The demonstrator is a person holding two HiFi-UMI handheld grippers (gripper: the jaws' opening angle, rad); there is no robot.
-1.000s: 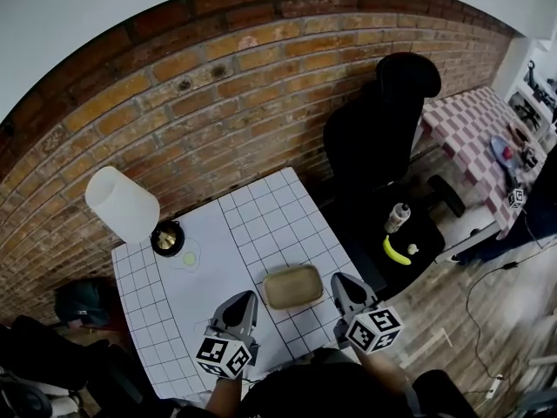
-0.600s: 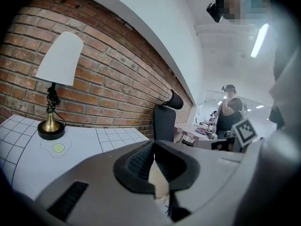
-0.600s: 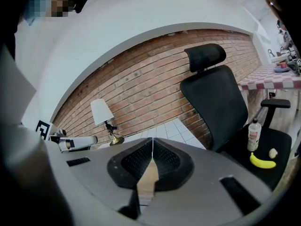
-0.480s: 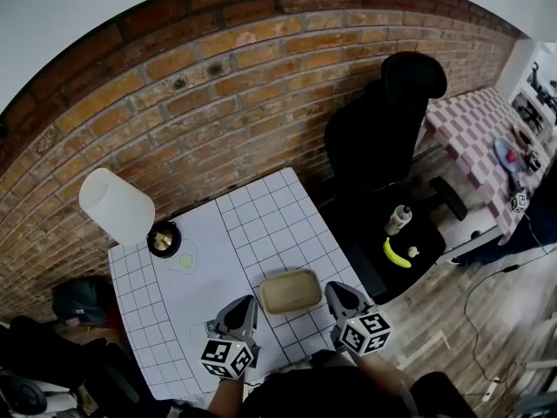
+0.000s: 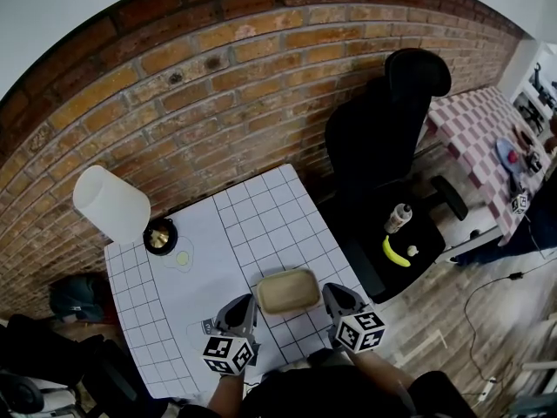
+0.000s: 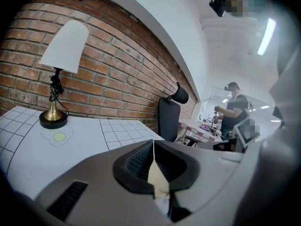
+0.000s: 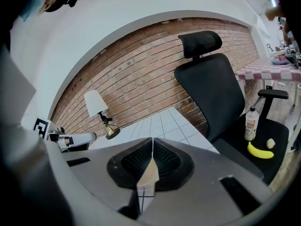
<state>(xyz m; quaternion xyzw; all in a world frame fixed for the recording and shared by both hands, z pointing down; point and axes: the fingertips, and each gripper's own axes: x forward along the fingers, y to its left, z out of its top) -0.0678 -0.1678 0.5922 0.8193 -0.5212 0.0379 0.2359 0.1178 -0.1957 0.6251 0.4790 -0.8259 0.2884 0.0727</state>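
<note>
Tan tray point(image 5: 287, 291) is noted on the worktop point(image 5: 252, 225) between left gripper point(image 5: 244, 303) and right gripper point(image 5: 332, 293), long axis crosswise, both sets of fingers pressed together, empty, equally near.

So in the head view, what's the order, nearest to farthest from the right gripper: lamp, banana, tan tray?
1. Tan tray, on the table just left of the right gripper.
2. Banana, on the chair seat to its right.
3. Lamp, far left by the wall.
</note>
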